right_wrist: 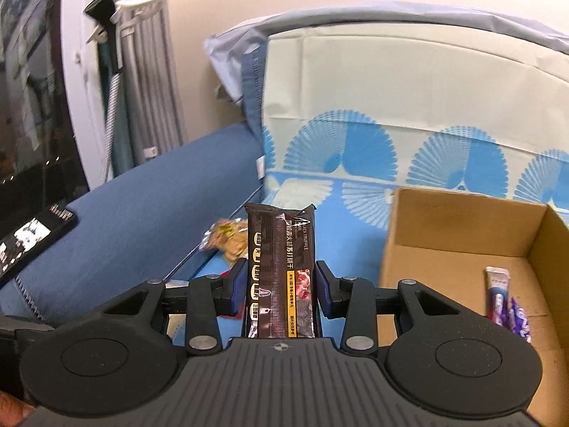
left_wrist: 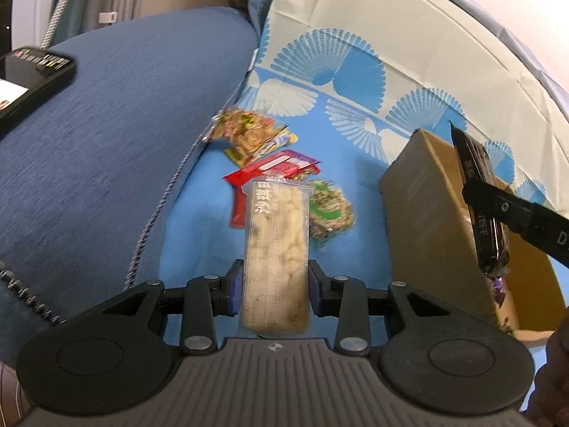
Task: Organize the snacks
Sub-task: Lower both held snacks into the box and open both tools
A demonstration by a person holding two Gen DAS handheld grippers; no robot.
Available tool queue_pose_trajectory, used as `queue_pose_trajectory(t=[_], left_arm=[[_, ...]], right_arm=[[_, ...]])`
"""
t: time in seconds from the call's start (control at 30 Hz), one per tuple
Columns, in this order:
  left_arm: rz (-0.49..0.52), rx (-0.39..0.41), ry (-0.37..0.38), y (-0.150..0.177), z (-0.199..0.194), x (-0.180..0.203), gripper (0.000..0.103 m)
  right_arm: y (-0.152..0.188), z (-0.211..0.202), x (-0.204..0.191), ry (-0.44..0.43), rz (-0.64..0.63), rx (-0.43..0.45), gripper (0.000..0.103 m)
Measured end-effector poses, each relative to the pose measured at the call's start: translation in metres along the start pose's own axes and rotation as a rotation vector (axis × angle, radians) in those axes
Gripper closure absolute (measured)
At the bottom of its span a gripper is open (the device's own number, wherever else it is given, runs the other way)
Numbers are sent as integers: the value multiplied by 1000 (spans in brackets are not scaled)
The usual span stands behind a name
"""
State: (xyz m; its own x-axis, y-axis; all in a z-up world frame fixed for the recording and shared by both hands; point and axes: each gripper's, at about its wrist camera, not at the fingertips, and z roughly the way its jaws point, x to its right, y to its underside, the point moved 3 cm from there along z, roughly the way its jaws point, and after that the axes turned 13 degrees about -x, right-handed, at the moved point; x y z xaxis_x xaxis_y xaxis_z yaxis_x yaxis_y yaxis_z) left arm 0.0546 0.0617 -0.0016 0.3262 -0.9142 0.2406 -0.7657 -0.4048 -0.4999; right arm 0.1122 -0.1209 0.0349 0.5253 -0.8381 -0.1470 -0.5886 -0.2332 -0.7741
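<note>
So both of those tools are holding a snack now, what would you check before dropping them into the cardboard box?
1. Left tool has a firm hold on the clear-wrapped pastry bar: ok, fingers close on both sides.
2. Right tool holds the black truffle cracker pack: ok.
3. Cardboard box is open on top: ok.
4. Room inside the box: ok, only purple-wrapped snacks lie on its floor.
5. Right tool is over the box: cannot tell from the left view; in its own view the box sits to its right.
6. Loose snack packets left on the blue cloth: not ok, several remain.
</note>
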Motion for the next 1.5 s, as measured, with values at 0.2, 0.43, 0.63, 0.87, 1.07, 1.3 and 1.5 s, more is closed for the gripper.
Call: queue_pose_trajectory(t=[0.2, 0.43, 0.63, 0.87, 1.07, 1.3, 1.5], left_arm=[[28, 14, 25, -20, -1, 36, 63], [74, 74, 78, -55, -6, 94, 63], [95, 94, 150, -67, -1, 153, 63], [187, 98, 204, -65, 10, 214, 63], [200, 94, 247, -71, 18, 239, 63], [198, 118, 253, -74, 17, 237, 49], [208, 208, 218, -60, 4, 207, 48]], right_arm=[[-4, -4, 38, 43, 101, 9, 62], [-1, -6, 81, 115, 238, 0, 62], [-3, -16, 119, 193, 352, 25, 62], [-2, -33, 155, 305, 454, 88, 62], [4, -34, 169, 336, 495, 85, 62], [4, -32, 168, 402, 485, 78, 23], [3, -27, 161, 409, 458, 64, 23]])
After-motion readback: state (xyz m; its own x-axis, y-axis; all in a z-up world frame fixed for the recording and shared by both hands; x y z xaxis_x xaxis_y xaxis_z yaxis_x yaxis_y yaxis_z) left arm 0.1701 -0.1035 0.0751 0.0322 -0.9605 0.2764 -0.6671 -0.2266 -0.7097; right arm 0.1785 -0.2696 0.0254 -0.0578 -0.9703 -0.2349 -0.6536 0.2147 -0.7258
